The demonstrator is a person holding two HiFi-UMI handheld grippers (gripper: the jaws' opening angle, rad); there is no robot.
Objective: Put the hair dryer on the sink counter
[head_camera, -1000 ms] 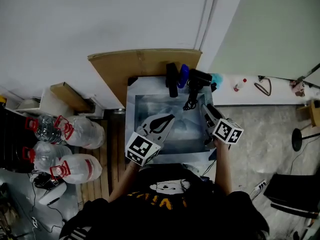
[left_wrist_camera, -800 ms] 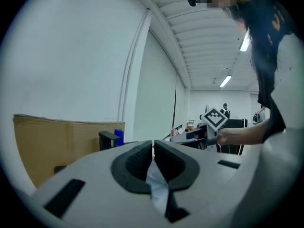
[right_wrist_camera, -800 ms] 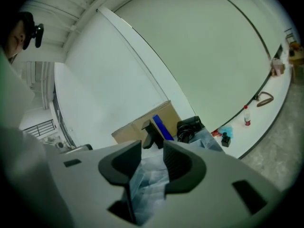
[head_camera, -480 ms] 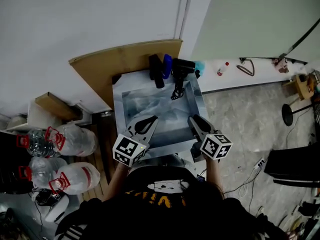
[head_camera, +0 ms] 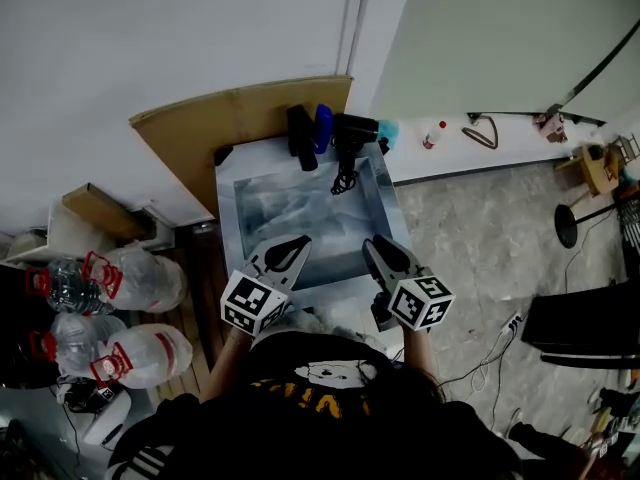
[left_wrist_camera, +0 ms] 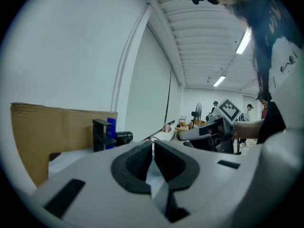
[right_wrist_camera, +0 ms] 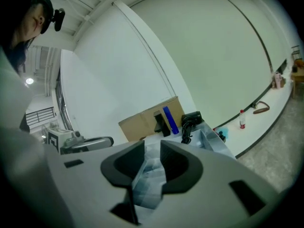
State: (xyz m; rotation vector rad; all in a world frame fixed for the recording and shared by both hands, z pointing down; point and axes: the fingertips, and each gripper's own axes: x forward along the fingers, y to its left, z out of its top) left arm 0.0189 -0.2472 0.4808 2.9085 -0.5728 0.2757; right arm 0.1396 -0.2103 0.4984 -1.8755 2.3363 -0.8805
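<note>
Sink [head_camera: 232,183] fills the centre. Dryer [head_camera: 352,130] looks to be sitting on the back tabletop [head_camera: 375,153], cord hanging into the basin. L gripper [head_camera: 298,243] & R gripper [head_camera: 374,245] at near edge, well apart from it. L fingers [left_wrist_camera: 133,165] together, empty. R fingers [right_wrist_camera: 176,167] just been closing, narrow gap, nothing betw. Task prob. done.

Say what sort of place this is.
Likely a workshop with a mock washroom station: a freestanding sink backed by a cardboard sheet, with large water jugs beside it.
</note>
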